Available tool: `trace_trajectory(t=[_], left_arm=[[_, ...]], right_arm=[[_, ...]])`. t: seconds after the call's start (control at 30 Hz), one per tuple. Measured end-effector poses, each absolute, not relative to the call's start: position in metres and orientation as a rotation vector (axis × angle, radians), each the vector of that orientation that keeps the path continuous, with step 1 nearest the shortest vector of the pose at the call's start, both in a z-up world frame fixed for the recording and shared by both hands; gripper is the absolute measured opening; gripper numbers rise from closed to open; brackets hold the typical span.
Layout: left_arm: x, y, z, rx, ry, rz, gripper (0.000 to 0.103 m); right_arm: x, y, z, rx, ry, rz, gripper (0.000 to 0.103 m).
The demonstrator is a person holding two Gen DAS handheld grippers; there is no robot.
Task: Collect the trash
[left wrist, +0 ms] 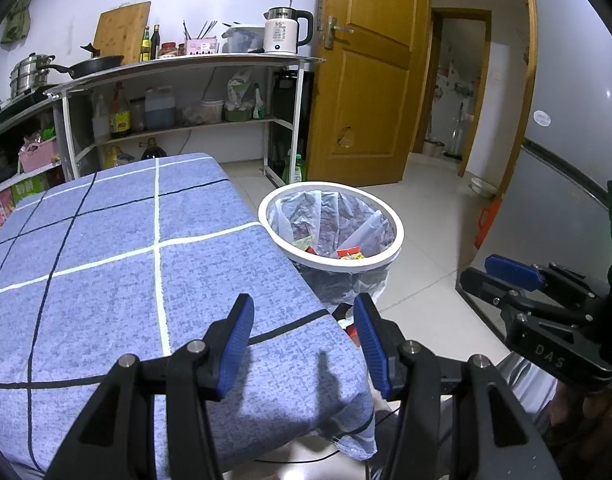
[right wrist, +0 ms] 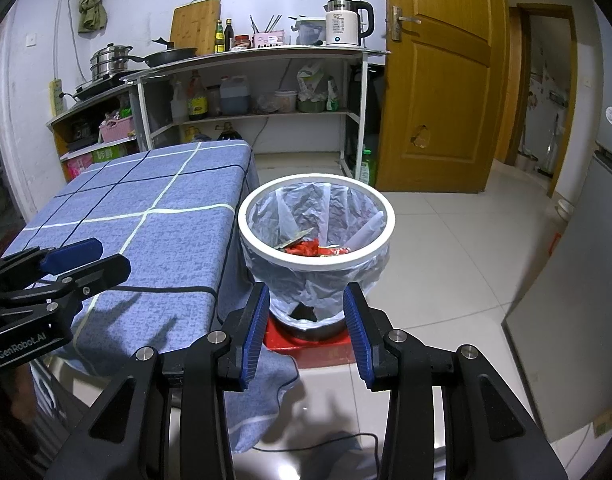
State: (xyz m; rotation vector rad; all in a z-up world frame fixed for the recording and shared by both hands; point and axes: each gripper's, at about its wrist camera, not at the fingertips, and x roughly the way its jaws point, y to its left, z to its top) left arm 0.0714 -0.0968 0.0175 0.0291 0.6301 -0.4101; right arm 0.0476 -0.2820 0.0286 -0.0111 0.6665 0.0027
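A white-rimmed trash bin [left wrist: 397, 240] [right wrist: 317, 264] lined with a clear plastic bag stands on the floor beside the table's right edge. Red and yellow wrappers [left wrist: 347, 254] [right wrist: 304, 248] lie inside it. My left gripper [left wrist: 304, 344] is open and empty, above the near right corner of the table with the blue checked cloth [left wrist: 118, 272] [right wrist: 154, 216]. My right gripper [right wrist: 306, 330] is open and empty, held in front of the bin; it also shows at the right of the left wrist view [left wrist: 501, 276]. The left gripper shows at the left of the right wrist view [right wrist: 90, 258].
A shelf unit [left wrist: 178, 68] [right wrist: 246, 56] with kettle, pans and bottles stands along the far wall. A wooden door [left wrist: 365, 72] [right wrist: 437, 80] stands open behind the bin. A grey fridge [left wrist: 577, 128] is at the right. A red base [right wrist: 306, 346] sits under the bin.
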Motion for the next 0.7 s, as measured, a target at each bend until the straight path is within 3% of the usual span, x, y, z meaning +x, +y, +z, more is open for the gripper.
trace_trajectory(t=[0.7], left_arm=[[0.0682, -0.1006, 0.0150, 0.054, 0.589, -0.399, 0.054]], right_arm=[[0.0489, -0.2815, 0.0273, -0.020, 0.671, 0.003, 0.040]])
